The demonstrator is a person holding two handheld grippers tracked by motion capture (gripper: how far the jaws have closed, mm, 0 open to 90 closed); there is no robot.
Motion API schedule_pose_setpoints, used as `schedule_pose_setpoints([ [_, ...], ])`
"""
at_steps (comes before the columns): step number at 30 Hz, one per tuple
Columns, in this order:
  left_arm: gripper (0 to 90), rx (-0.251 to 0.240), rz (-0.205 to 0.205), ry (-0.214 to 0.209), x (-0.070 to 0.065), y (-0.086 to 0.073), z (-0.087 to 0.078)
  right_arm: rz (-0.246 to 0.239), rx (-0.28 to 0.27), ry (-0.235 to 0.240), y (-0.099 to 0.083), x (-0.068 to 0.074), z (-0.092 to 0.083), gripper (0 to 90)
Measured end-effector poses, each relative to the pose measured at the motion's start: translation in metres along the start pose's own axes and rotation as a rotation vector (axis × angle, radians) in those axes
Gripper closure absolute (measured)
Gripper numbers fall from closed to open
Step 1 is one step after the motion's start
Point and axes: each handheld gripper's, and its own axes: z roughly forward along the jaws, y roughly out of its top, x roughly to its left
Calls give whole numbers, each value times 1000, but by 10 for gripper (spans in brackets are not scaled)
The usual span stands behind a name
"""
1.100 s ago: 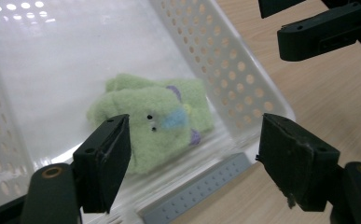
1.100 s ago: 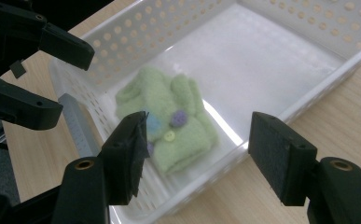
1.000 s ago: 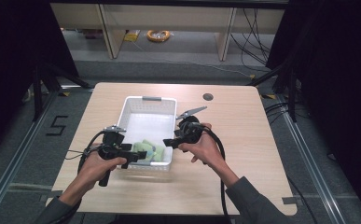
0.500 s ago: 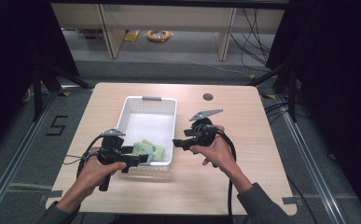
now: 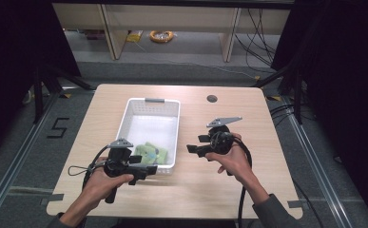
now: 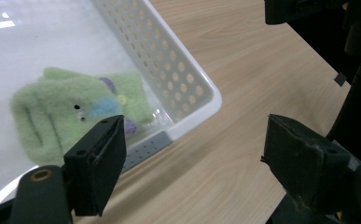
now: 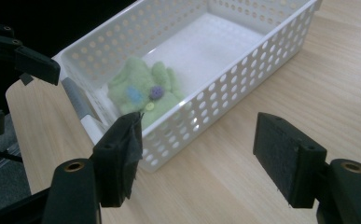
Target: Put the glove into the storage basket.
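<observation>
— Left gripper [image 5: 146,170] first: what are its jaws doing?

— They stand wide apart with nothing between them. In the left gripper view only bare wooden table [image 6: 262,84] shows in the gap, and the near corner of the white basket [image 6: 201,88] sits just ahead of the left jaw.

— And the green thing?

— A green plush toy [image 6: 71,112], fuzzy, with a blue patch and small purple and yellow dots on it. It lies on the basket floor, up against the near end wall, ahead of that gripper and to the left of its jaws. Not touching them.

— Where is the hand that carries it?

— In the high view the left hand [image 5: 106,183] holds the gripper low over the table, right at the basket's near end, jaws pointing across toward the other gripper.

— The right gripper [image 5: 193,149]?

— Also spread open and empty. The right hand [image 5: 231,159] holds it beside the basket's long perforated side, clear of it, above the tabletop.

— What does its own camera see?

— The basket [image 7: 243,70] ahead and to the left of its jaws, with the toy [image 7: 143,91] at the end farthest to the left. Beyond that end, the dark jaws of the left gripper [image 7: 36,63] reach in from the left edge.

— Anything else on the table?

— A small dark round hole [image 5: 212,99] near the far edge, well beyond the right gripper.
</observation>
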Motion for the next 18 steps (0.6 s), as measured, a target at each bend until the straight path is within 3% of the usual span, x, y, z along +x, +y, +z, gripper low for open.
schedule_pose_setpoints([
  [7,206,-16,22,-21,-11,-7,4,49,-27,8,-16,-2,-15,331],
  [8,206,-23,18,-22,-12,-8,5,36,-37,3,-18,-4,-17,331],
  [9,206,-21,17,-26,-13,-9,6,62,-40,9,-21,-2,-19,330],
  [12,206,-16,23,-31,-16,-11,7,56,-45,4,-27,-4,-23,330],
  [14,208,-21,37,-22,-19,-13,8,19,-54,10,-31,-7,-24,330],
  [17,208,-17,51,-20,-22,-15,9,57,-44,2,-37,-5,-27,329],
  [18,208,-18,58,-17,-23,-16,10,42,-51,7,-40,-7,-27,329],
])
